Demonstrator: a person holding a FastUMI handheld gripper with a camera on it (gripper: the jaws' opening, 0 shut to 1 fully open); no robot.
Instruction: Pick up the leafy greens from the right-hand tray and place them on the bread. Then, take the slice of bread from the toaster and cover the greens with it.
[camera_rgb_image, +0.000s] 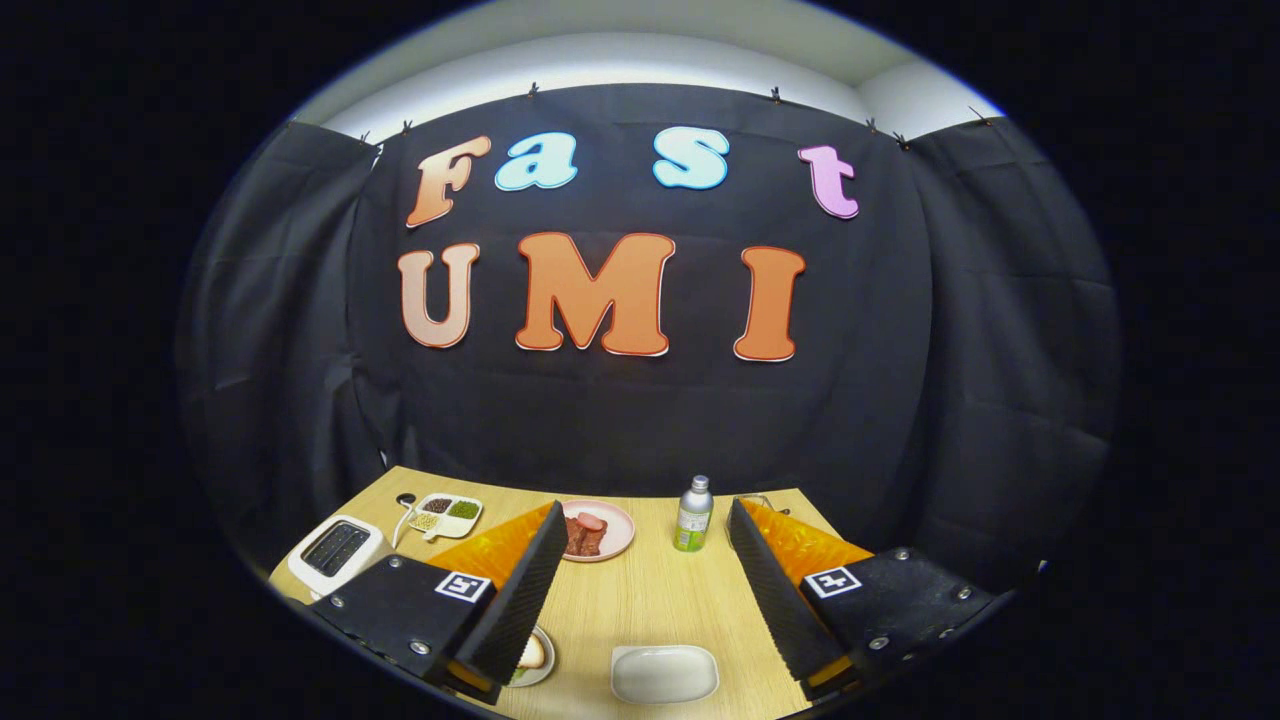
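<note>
Gripper (640, 590) status: fingers spread wide, nothing between them, held high above the wooden table (650, 600) at the bottom of the frame. The left finger (520, 590) and the right finger (775, 595) frame the middle of the tabletop.

Layout, as seen:
- White toaster (335, 550) at lower left, beyond the left finger's outer side. Its slots look dark; whether a slice of bread sits in them cannot be told from this height.
- Small plate (535, 655) at bottom centre-left, partly hidden under the left finger tip. A pale bread-like piece with a trace of green shows on it.
- White rectangular tray (665, 672) at bottom centre, between the fingers. It looks bare; no leafy greens can be made out on it.
- Pink plate with sliced sausage (597, 530) beyond the fingers, centre.
- Green-labelled bottle (693, 515) upright, just right of the pink plate.
- Divided condiment dish (448, 515) at left, behind the toaster.

Step in hand, by judgement: the bare tray and the green on the small plate suggest the greens are already placed, though this is uncertain. The toaster slice would follow.

Next move calls for: swing toward the toaster at lower left, descend over the slot, align the fingers across the slice's flat faces, close gently, lift straight up, then carry to the small plate.
</note>
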